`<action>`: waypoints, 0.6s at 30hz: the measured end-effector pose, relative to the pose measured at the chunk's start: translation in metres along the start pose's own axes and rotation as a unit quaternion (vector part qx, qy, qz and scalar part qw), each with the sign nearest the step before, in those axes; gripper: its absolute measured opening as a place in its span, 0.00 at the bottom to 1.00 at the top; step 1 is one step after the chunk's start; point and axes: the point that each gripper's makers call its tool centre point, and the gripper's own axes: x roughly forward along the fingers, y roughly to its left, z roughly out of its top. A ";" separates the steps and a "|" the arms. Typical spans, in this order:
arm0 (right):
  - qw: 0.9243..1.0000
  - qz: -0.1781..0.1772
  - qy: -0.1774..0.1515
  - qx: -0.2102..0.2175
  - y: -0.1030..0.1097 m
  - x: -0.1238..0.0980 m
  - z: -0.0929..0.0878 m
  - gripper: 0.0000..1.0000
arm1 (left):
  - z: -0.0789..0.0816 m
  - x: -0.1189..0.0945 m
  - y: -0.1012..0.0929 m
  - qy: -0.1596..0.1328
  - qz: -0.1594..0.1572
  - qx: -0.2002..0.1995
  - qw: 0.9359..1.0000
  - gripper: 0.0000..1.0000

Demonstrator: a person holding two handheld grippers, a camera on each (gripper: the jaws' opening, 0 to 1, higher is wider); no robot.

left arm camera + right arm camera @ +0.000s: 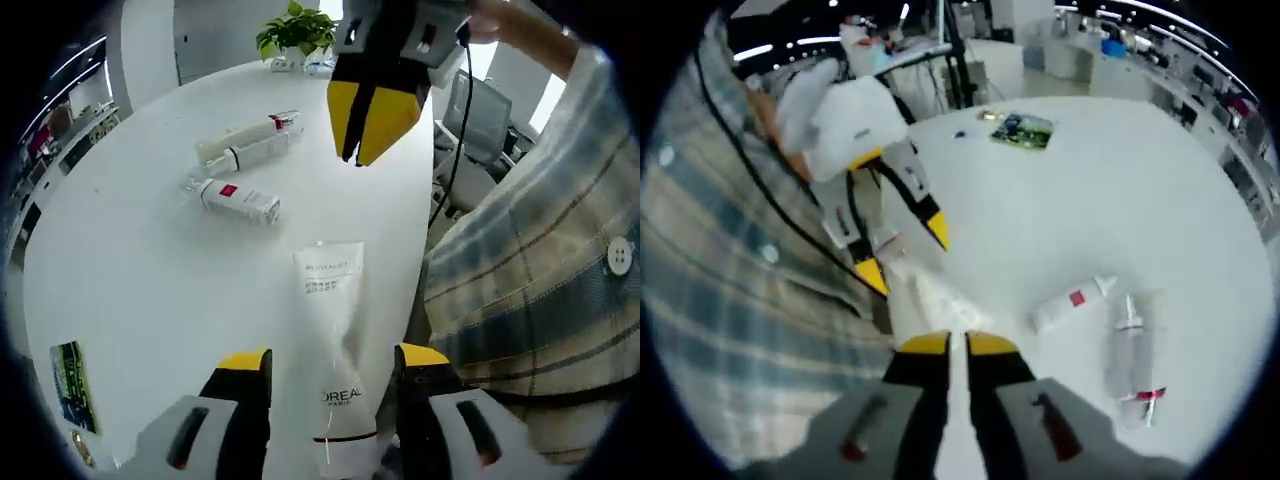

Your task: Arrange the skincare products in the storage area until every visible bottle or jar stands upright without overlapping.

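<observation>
Three skincare products lie flat on the white table (pixel 140 290), none yet upright, so the arranging looks barely begun. In the left gripper view a white L'Oréal tube (pixel 335 330) lies lengthwise at lower centre, cap end toward the camera, between the spread yellow-tipped jaws of the left gripper (pixel 333 365); the jaws stand apart on either side of it and do not visibly press it, which reads as lining up for a grasp. Above, at upper centre, the right gripper (pixel 368 120) hangs with its jaws pinched together on nothing, seemingly waiting clear of the tube.

Further up and left lie a small white bottle with a red label (pixel 238 200) and a clear bottle with a red neck (pixel 250 145), just beside each other but not overlapping. A potted plant (pixel 295 35) sits at the far rim.

Room is uneven. The tube lies near the table's right edge, where a person's plaid shirt (pixel 540 270) crowds in, so standing it there risks a knock-off. Open tabletop spreads to the left, down to a green card (pixel 72 385) at lower left. In the right gripper view the two bottles sit lower right, with bare surface beyond them.
</observation>
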 end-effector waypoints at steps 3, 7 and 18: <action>1.000 -0.021 -0.002 0.003 -0.005 -0.003 -0.005 0.12 | 0.000 0.008 -0.001 0.009 -0.002 0.001 1.000 0.50; 0.999 -0.029 -0.006 0.018 -0.005 -0.006 -0.010 0.13 | -0.008 0.021 0.000 0.039 0.006 0.029 0.999 0.51; 0.998 -0.046 -0.016 0.047 -0.007 -0.007 -0.017 0.13 | -0.001 0.023 0.001 0.025 0.033 0.108 0.993 0.27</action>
